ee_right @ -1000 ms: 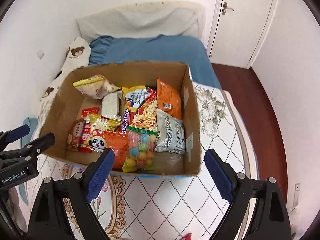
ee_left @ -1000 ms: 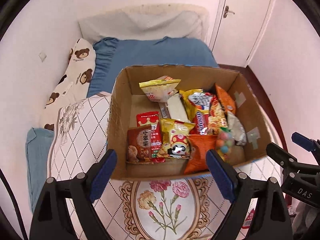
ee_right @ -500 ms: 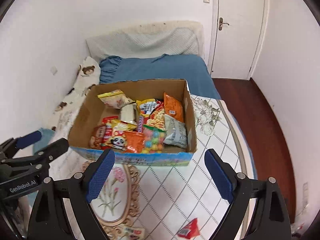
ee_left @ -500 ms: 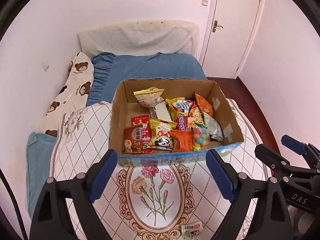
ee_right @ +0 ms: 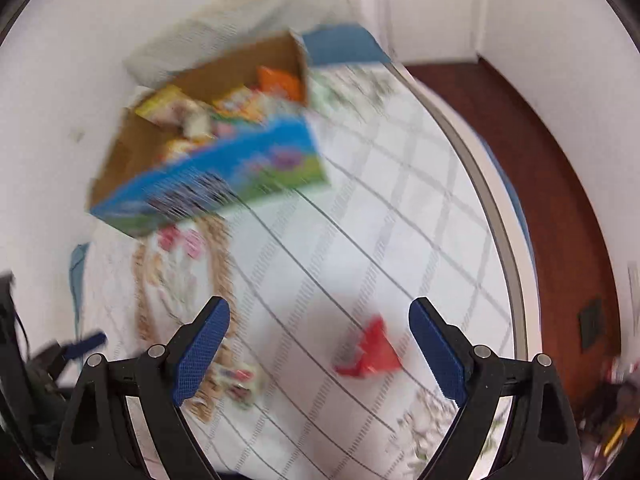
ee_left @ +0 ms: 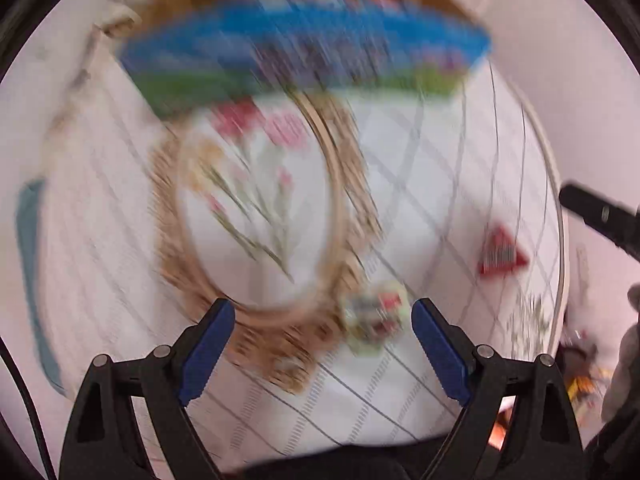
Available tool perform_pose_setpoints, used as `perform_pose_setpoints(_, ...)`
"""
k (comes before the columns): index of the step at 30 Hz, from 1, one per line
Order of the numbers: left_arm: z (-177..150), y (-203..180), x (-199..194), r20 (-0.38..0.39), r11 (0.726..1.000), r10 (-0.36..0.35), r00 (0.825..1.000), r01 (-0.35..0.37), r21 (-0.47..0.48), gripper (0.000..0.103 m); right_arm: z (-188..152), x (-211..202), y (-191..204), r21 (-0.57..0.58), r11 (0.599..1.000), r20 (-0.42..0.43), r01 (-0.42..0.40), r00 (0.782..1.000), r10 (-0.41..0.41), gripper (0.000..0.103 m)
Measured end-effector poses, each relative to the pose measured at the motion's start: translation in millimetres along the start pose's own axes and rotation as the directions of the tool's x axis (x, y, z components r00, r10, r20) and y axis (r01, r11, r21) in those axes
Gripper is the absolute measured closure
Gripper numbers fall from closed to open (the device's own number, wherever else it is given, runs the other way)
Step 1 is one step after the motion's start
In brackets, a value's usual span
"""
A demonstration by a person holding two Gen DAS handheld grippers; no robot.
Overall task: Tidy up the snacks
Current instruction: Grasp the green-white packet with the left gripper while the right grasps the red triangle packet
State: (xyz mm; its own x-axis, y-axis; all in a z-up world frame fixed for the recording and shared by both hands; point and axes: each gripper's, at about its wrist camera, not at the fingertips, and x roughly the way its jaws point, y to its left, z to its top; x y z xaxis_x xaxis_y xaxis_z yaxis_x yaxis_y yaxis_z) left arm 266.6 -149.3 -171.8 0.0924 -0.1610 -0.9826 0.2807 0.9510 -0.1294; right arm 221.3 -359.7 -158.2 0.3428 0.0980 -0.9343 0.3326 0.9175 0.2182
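Both views are motion-blurred. A cardboard box (ee_left: 304,52) with a blue and green printed front holds several snack packets; it also shows in the right wrist view as the box (ee_right: 212,176). A small pale snack packet (ee_left: 374,320) lies on the quilt between the fingers of my open left gripper (ee_left: 323,336), nearer the right one. A red triangular packet (ee_right: 370,352) lies on the quilt between the fingers of my open right gripper (ee_right: 319,334); the same red packet (ee_left: 502,254) lies right of the left gripper. Neither gripper holds anything.
A white diamond-pattern quilt (ee_right: 400,216) with a flower medallion (ee_left: 256,208) covers the bed. The dark wooden floor (ee_right: 552,184) and a white wall lie to the right. The other gripper's tip (ee_left: 596,212) shows at the right edge. Clutter (ee_right: 616,420) lies on the floor.
Both grippers have swung down and back from the box toward the near part of the quilt. The box has moved up in both views; the two loose packets now lie between the fingers.
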Motion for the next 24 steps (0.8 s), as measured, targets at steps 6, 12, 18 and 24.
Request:
perform_pose_setpoints(6, -4, -23, 69, -0.151, 0.993, -0.120, 0.981, 0.117, -0.023, 0.013, -16, 43, -40, 0.117, 0.992, -0.102, -0.049, 0.993, 0.061, 0.012)
perform_pose_setpoints(12, -3, -25, 95, -0.167, 0.994, -0.105, 0.980, 0.101, -0.030, 0.044, -26, 85, -44, 0.133, 0.989, -0.177, -0.067, 0.980, 0.090, 0.039)
perform_pose_setpoints(18, -1, 8, 83, -0.134, 0.996, -0.073, 0.988, 0.065, -0.063, 0.044, -37, 99, -18, 0.004, 0.999, -0.178, -0.036, 0.983, 0.036, 0.056)
perform_pose_setpoints(24, 5, 42, 86, -0.146, 0.987, -0.095, 0.985, 0.074, -0.144, 0.044, -42, 107, 26, -0.158, 0.987, -0.173, -0.013, 0.985, -0.015, 0.056)
